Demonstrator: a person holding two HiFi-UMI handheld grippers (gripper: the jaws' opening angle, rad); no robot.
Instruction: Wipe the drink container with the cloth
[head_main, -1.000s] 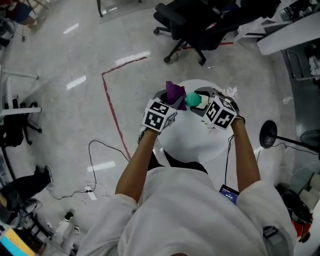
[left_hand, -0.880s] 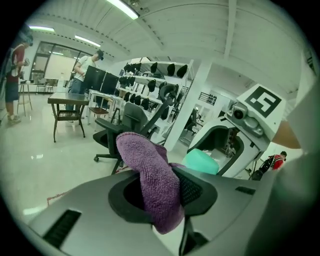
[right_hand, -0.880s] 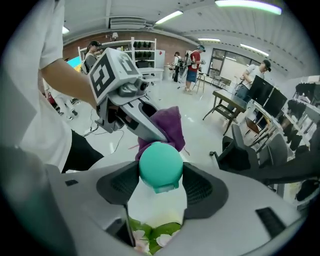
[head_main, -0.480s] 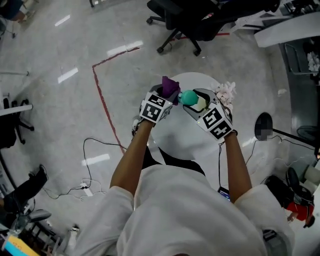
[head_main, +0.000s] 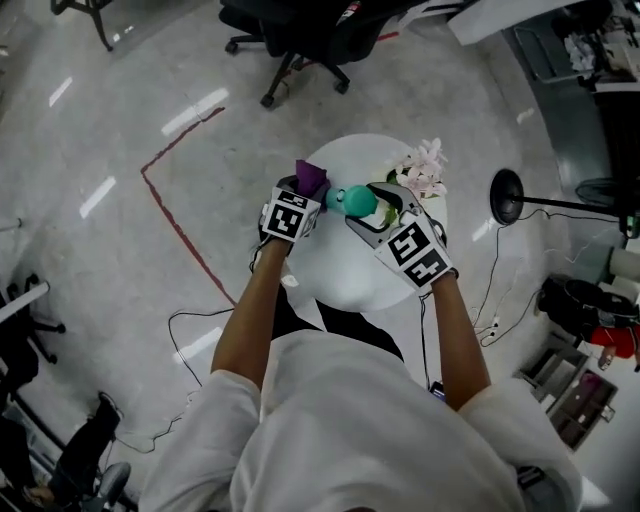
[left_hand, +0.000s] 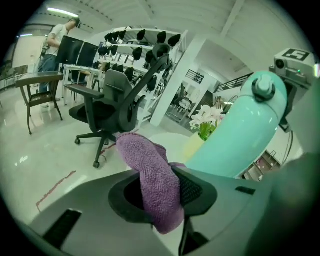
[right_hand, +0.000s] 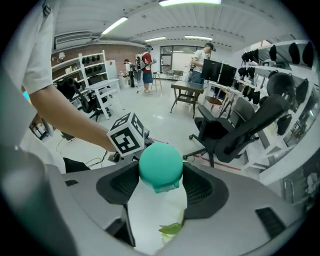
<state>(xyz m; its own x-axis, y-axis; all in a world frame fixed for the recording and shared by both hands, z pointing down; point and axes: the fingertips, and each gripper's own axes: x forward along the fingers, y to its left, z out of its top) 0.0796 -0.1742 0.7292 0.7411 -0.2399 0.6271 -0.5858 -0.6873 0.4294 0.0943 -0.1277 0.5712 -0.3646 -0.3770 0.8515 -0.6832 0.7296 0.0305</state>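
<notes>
A red tape line (head_main: 170, 215) runs across the pale floor at the far left of the head view; right of it the left gripper (head_main: 310, 192) is raised over the round white counter (head_main: 365, 285), and its fingers (left_hand: 197, 190) are closed on a purple cloth (head_main: 310, 178), which bunches up out of them; in the left gripper view the cloth (left_hand: 152, 182) fills the gap between the pads of the left gripper (left_hand: 162, 192) and folds over toward the right, where its edge meets the side of the teal drink container (left_hand: 240, 135); the container (head_main: 355, 200) is held off the counter between the two grippers, just right of the cloth; the right gripper (head_main: 378, 207) comes in from the right with its marker cube toward the person, and its fingers (right_hand: 200, 187) stand fairly wide and press on both sides of the container's rounded teal body (right_hand: 160, 166), so the right gripper (right_hand: 160, 182) is gripping it; the left gripper's marker cube (right_hand: 127, 137) shows just behind the container in that view; further right, pale pink flowers (head_main: 422, 168) sit at the counter's far edge; beyond the counter on the floor stands a black round stand base (head_main: 507, 195); a black office chair (head_main: 310, 30) is well apart at the top.
</notes>
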